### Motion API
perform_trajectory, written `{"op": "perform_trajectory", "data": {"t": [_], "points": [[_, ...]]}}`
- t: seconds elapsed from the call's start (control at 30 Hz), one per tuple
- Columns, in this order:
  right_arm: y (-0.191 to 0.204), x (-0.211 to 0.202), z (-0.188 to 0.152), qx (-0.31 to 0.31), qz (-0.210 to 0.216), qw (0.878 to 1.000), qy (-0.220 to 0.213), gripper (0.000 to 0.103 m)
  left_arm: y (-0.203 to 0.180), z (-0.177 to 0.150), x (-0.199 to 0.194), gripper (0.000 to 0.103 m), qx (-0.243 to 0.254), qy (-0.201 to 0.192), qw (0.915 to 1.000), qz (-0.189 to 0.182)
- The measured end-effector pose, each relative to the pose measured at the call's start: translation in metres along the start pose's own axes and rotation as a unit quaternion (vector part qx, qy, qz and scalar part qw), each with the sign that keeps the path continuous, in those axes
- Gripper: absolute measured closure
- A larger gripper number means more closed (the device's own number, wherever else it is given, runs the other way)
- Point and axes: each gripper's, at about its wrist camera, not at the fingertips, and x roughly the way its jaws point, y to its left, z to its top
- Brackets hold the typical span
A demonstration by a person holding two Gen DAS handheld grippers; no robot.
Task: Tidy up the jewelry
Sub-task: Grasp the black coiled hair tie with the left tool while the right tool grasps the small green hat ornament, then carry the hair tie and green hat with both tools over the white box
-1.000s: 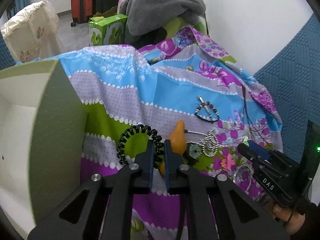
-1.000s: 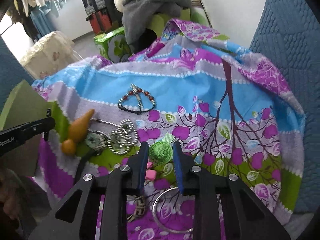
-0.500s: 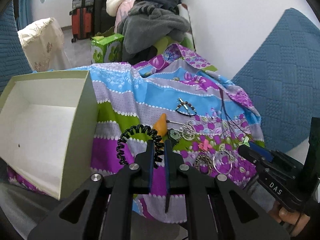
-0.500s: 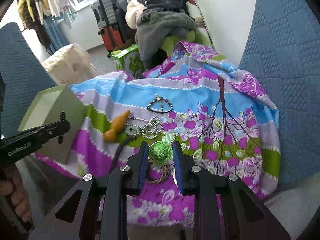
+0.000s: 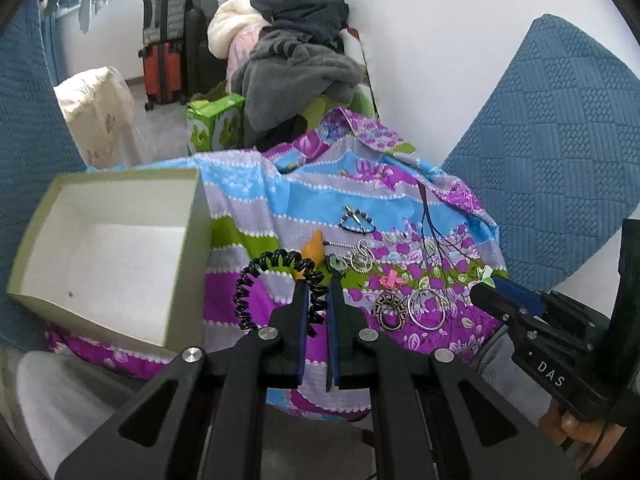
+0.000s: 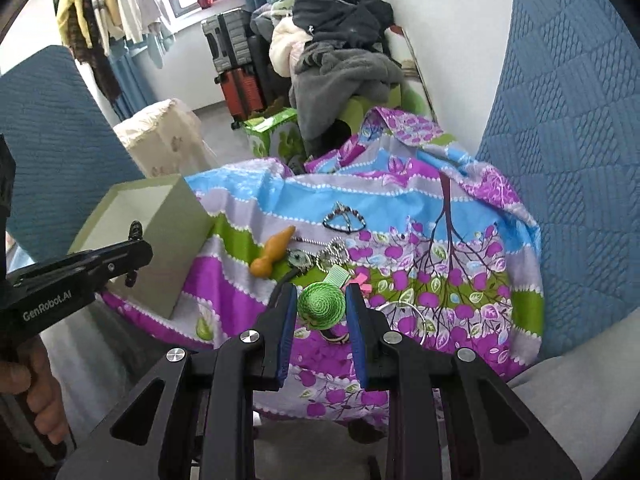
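My left gripper is shut on a black spiral hair tie and holds it lifted in front of the cloth. My right gripper is shut on a green woven hat clip, also lifted. An open pale green box stands at the left; it also shows in the right wrist view. On the flowered cloth lie an orange gourd charm, a beaded bracelet, a silver chain piece, a patterned bangle, a silver ring bangle and a pink bow.
Blue quilted cushions flank the cloth on the right and left. Behind are a pile of clothes, suitcases, a green carton and a cream covered stool.
Both grippers have pulled back and up from the cloth, each keeping its item. The whole box and the cloth's front edge have come into view.
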Motion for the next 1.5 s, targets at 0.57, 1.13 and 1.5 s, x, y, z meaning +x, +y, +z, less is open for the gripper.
{"op": "perform_trajectory", "data": {"t": [0.57,1.13,1.5], "points": [[0.043,-0.032,0.055,-0.045,0.018,0.997,-0.064,0.081,0.026,0.044,-0.053,0.094,0.002,-0.073,0.9973,0.008],[0.133,-0.009,0.100,-0.105,0.089,0.987,-0.080,0.081,0.111,0.053,-0.079,0.094,-0.053,-0.103,0.9913,0.062],[0.199,0.061,0.088,-0.156,0.123,0.980,-0.009,0.081,0.179,0.030,-0.047,0.094,-0.116,-0.067,0.9874,0.083]]}}
